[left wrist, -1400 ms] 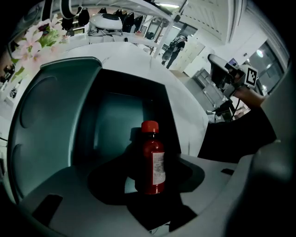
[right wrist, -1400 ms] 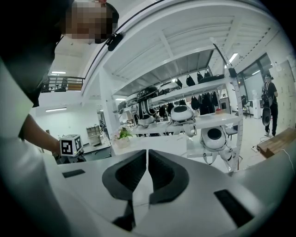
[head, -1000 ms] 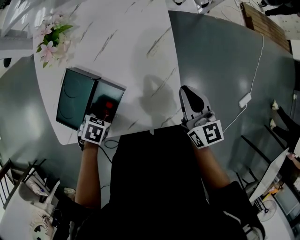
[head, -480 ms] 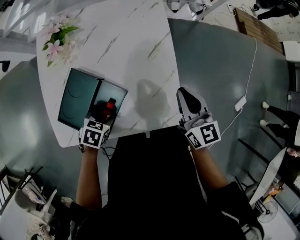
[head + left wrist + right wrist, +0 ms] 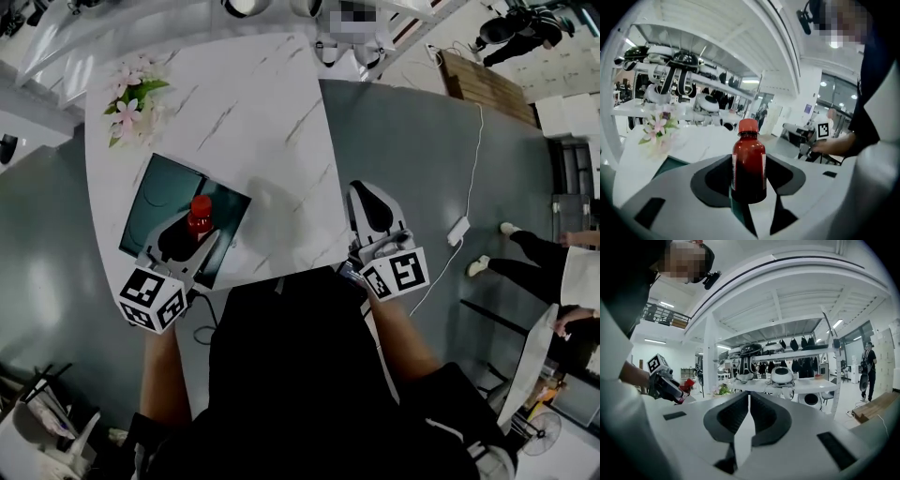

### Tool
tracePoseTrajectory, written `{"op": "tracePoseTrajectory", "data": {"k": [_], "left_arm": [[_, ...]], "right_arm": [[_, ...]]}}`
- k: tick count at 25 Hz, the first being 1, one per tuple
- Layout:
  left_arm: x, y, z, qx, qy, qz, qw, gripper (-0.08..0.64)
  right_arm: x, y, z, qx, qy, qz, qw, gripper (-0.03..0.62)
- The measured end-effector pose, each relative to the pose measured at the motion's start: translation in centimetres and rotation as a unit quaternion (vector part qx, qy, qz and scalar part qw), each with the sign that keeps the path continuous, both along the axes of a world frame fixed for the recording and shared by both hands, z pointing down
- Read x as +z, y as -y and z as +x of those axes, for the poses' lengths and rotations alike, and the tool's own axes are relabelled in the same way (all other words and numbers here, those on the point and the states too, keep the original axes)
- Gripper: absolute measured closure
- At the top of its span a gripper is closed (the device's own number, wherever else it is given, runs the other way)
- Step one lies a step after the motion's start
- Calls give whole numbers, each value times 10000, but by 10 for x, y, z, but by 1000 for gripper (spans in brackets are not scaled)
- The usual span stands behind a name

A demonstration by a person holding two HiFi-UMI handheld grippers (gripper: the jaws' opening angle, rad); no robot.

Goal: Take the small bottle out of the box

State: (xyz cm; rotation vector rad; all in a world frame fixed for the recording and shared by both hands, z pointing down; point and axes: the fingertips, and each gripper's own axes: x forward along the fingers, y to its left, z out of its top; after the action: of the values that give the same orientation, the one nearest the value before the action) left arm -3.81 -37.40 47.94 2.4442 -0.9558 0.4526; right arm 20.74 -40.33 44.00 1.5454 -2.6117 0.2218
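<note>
My left gripper (image 5: pixel 749 183) has its fingers closed on the small bottle (image 5: pixel 749 161), one on each side of its lower body, and the bottle stands upright between them. Directly below the fingers lies the box (image 5: pixel 148 202), open on the white marble table (image 5: pixel 253 122) with its dark teal inside facing up. In the head view the bottle sits over the middle of the box. I cannot tell whether its base is clear of the rim. In the left gripper view, teal shows under the fingertips and off to their left.

The bottle is dark red and glossy. It has a brighter orange-red screw cap (image 5: pixel 748 125) above the fingers and a pale label edge down each side of its body.

My right gripper (image 5: pixel 749 411) has its fingers drawn together to a thin slit, with nothing between them. It hangs over the table's near edge, well to the right of the left fingers. Pink flowers (image 5: pixel 131 92) stand on the table well beyond the left fingertips.
</note>
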Motion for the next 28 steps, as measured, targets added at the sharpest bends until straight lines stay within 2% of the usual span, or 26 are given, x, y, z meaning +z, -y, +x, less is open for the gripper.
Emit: {"op": "tracePoseTrajectory", "data": {"k": [3, 6, 9, 13, 16, 19, 24, 28], "left_arm": [[-49, -1, 6, -180, -473, 794, 9956, 330], [-92, -14, 16, -314, -908, 1457, 9847, 330], [-129, -37, 26, -514, -1375, 1919, 9704, 330], [-158, -80, 41, -756, -1903, 2280, 9519, 328], [-164, -121, 53, -866, -2017, 2467, 9439, 328], [-160, -161, 63, -1037, -2040, 2492, 9410, 328], [-148, -235, 71, -1339, -1856, 2379, 9439, 328], [-129, -275, 62, -1507, -1677, 2190, 9493, 328]], "right_arm": [[-23, -9, 3, -44, 37, 251, 9997, 554], [-45, -24, 7, -131, 110, 508, 9986, 554], [-65, -47, 14, -289, 260, 764, 9963, 554], [-78, -88, 26, -488, 474, 972, 9929, 554], [-74, -127, 31, -635, 545, 969, 9918, 554], [-66, -168, 39, -729, 499, 911, 9919, 554], [-51, -236, 56, -833, 632, 686, 9921, 554], [-33, -269, 44, -1008, 757, 476, 9909, 554]]}}
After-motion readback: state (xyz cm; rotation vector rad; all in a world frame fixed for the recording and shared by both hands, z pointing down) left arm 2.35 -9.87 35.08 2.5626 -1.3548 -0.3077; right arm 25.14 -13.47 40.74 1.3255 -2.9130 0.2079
